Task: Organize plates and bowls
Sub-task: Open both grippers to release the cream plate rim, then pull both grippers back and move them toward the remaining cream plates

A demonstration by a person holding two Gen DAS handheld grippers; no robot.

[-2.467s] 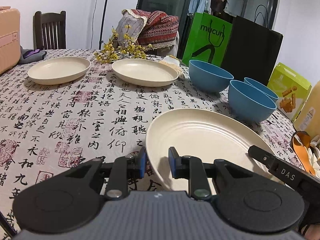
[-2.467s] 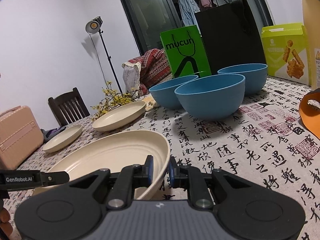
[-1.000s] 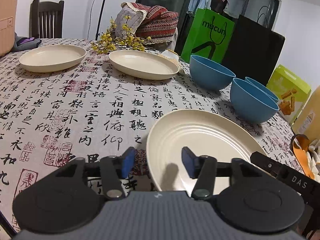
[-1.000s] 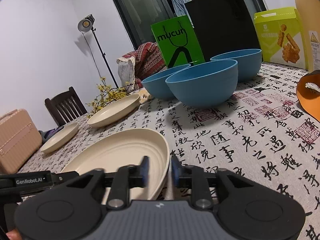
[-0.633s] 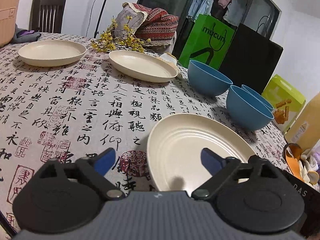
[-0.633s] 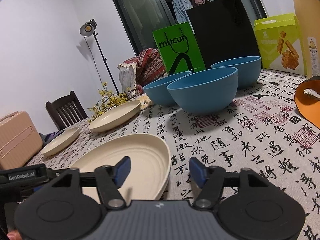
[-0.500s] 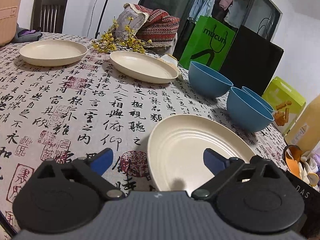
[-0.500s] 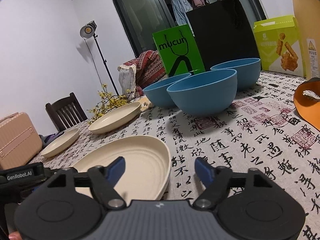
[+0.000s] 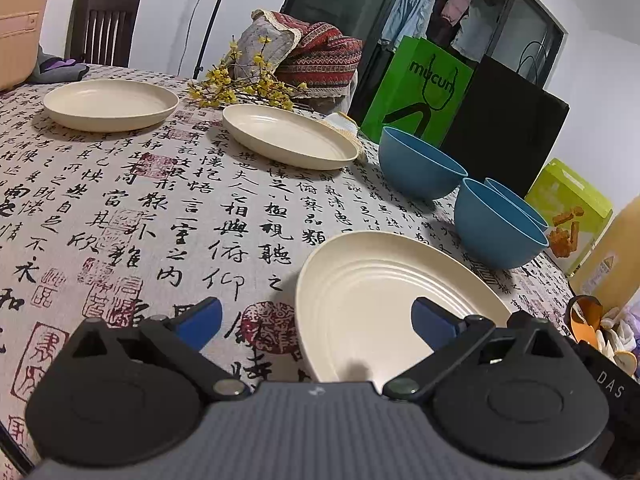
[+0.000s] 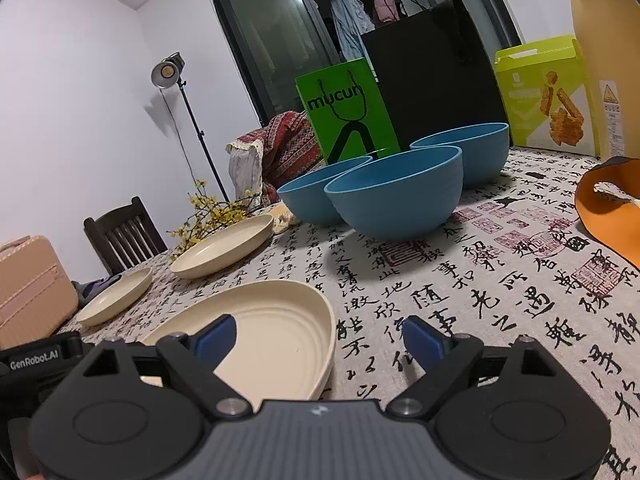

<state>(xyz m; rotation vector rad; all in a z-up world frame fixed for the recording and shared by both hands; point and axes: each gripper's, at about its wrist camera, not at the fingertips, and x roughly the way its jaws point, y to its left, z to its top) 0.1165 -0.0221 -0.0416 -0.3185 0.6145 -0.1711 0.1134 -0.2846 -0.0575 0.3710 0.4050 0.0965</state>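
- On the table, at the near edge of both views, the cream ribbed round plate lies flat on the calligraphy-printed tablecloth, touched by neither gripper.
- The left gripper has just been opening; its jaws stand spread wide, the plate's left rim between them but unpressed.
- The right gripper has likewise just been opening; its jaws are spread across the plate's right rim, gripping nothing.
- The step in hand looks like the release of this plate.
- The next move probably calls for a reach toward 11 o'clock in the left view, to the second cream plate or the far cream plate, to stack them.
- Three deep blue bowls sit clustered at 2 o'clock, nearly touching; nesting them is not yet done.
- The plates look matte, shallow and thin-rimmed, so a pinch on the rim suits them; the bowls are smooth, rounded and steep-walled.
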